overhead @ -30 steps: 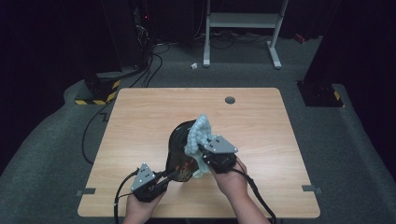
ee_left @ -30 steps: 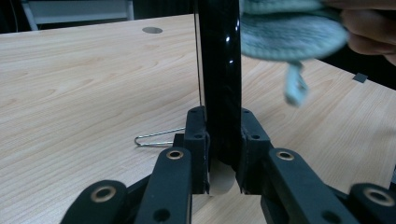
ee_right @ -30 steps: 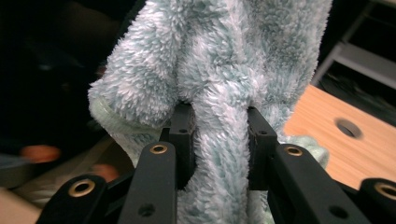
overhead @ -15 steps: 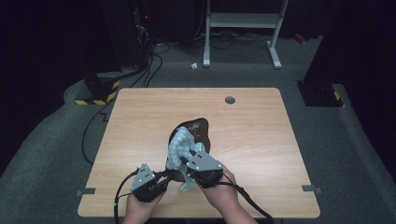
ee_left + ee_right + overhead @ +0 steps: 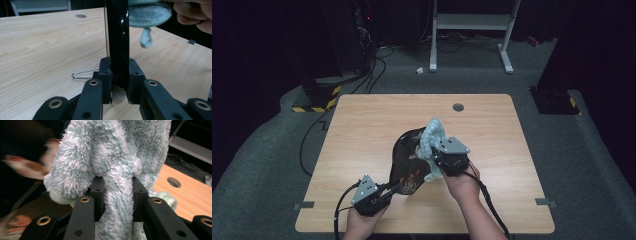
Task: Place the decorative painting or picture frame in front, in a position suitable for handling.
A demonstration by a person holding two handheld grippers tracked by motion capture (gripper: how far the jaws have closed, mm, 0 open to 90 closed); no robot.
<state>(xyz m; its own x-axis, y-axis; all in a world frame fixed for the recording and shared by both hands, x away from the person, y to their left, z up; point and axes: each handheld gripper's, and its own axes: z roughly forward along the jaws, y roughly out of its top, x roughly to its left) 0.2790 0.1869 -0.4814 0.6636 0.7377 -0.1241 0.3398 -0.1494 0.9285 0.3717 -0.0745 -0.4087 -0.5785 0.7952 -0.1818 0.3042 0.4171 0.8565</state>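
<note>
Near the front edge of the table (image 5: 362, 125), left of its middle: the left gripper (image 5: 384, 191), held low in the person's left hand (image 5: 362, 222), jaws clamped narrow on the rim of a glossy black plate (image 5: 408, 159). In the left gripper view, both pads pressed flat against the plate (image 5: 117, 37), seen edge-on and standing upright between them, with a thin bent wire clip (image 5: 83, 74) lying on the wood just behind the left jaw. From above, plate tilted up off the table, reddish painted figures on its dark face, roughly at the table's centre, a little toward the front edge. Against the plate's right side: a fluffy pale-blue cloth (image 5: 430, 137), bunched and touching the dark face. Right of that, the right gripper (image 5: 435, 161), carried by the right hand (image 5: 462, 182), jaws drawn narrow and pinched on a fold of the cloth (image 5: 117, 195); in the right gripper view, fleece bulging out above and around both pads. Toward the back edge, right of centre: 1 round cable hole (image 5: 458, 107) in the tabletop.
</note>
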